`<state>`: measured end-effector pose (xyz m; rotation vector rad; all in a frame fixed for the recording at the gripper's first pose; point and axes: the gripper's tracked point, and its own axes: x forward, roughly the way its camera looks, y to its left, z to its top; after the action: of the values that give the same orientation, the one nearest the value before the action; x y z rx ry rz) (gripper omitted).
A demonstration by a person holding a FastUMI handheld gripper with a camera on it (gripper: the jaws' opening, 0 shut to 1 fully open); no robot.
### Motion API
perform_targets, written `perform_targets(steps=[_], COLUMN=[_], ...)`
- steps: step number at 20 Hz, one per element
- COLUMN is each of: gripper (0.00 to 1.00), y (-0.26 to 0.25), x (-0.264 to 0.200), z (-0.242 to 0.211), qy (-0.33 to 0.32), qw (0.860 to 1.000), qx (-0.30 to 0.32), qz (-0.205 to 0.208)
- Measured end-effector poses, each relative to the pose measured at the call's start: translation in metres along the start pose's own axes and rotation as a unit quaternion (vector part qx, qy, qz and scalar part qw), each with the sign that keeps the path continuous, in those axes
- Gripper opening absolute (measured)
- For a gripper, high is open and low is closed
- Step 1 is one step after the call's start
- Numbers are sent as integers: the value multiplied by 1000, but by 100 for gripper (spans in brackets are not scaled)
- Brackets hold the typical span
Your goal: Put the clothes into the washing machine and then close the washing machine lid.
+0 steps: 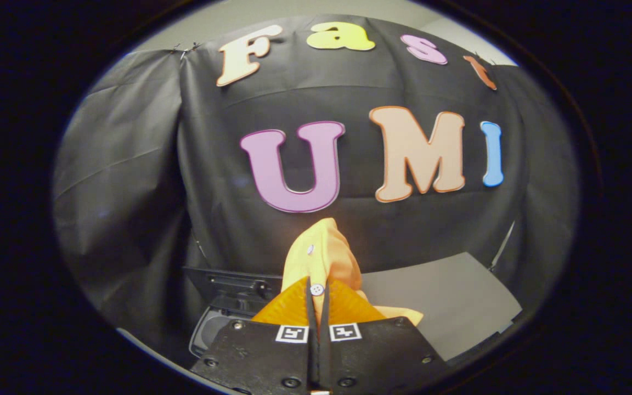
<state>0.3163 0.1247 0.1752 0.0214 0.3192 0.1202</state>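
An orange-yellow garment (322,255) with small white buttons is pinched between my fingers and sticks up ahead of them, lifted in the air in front of the booth's black cloth wall. A flap of it hangs down on the right of the fingers. My gripper (317,299) is shut on the garment, the two fingers nearly touching. Below and to the left of the fingers lies the small washing machine (223,307), dark, with its lid (233,284) raised behind the opening. Most of the opening is hidden by the gripper body.
A grey table surface (447,302) spreads to the right of the fingers, ending at a front edge. The black cloth wall (129,208) closes off the back and the left side.
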Motion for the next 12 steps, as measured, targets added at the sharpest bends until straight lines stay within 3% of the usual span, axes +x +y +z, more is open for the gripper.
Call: perform_targets(steps=[9,12], gripper=[0,0], y=[120,153], x=[13,22], z=[17,7], qy=[-113,-126], qw=[991,989], qx=[44,30], qz=[55,65])
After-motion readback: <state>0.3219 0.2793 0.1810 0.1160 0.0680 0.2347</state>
